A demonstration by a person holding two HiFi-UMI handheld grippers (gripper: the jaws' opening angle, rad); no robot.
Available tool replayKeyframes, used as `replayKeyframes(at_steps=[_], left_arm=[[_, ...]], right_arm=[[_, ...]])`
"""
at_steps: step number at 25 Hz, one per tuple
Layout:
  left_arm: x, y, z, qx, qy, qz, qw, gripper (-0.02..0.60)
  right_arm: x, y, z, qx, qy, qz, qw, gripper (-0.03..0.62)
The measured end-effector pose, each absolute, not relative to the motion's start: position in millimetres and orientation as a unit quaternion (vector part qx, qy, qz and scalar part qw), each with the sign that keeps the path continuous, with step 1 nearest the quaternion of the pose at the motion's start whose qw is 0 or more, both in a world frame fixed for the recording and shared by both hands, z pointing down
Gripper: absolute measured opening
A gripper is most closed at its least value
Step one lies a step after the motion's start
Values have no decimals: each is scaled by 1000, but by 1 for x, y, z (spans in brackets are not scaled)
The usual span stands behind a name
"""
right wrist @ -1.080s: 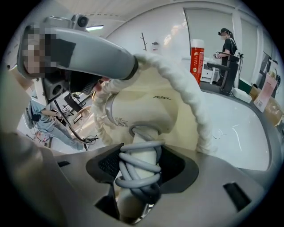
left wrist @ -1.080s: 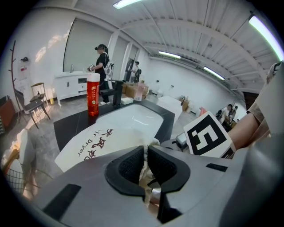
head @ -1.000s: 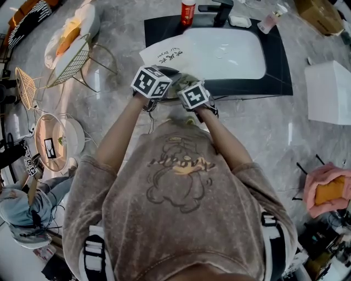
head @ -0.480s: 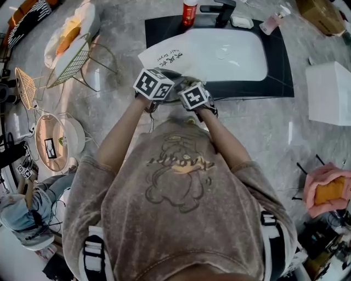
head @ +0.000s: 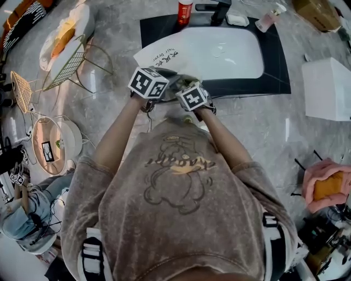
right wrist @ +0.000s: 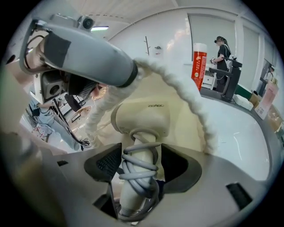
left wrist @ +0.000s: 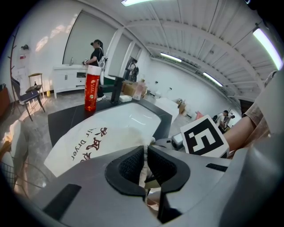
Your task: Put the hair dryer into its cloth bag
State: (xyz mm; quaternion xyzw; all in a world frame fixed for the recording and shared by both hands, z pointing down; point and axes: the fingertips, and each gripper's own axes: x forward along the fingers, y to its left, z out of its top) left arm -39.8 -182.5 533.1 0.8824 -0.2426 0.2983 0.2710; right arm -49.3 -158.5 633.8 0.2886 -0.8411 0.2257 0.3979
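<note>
My left tongs [left wrist: 145, 166] pinch the cloth bag [left wrist: 88, 142] by its rim. My right tongs [right wrist: 141, 166] have just been opening around the hair dryer [right wrist: 142, 117] handle; its head sits in the mouth. I should hold the rim taut and nudge the handle in.

We stand over a white basin [head: 225, 52] sunk in a black counter [head: 274, 66], with grey marble floor [head: 258, 131] all round it. Behind the basin stand a black tap [head: 216, 11] and a red bottle [head: 185, 11]. Left of the basin are wire chairs [head: 74, 60]; right of it, a white box [head: 329, 90]. Beyond the basin, white walls [left wrist: 40, 48] meet a ribbed ceiling [left wrist: 199, 31] with strip lights [left wrist: 175, 57].
</note>
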Motion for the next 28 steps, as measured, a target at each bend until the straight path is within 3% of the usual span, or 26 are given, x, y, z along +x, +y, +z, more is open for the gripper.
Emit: replayKeyframes(at_steps=[16, 28], left_arm=[[-41, -177, 533, 883, -253, 291, 268, 41], [-38, -173, 540, 880, -253, 294, 273, 41]], right_arm=[[-12, -106, 599, 305, -856, 213, 359, 310], [18, -79, 626, 317, -839, 262, 357, 276]])
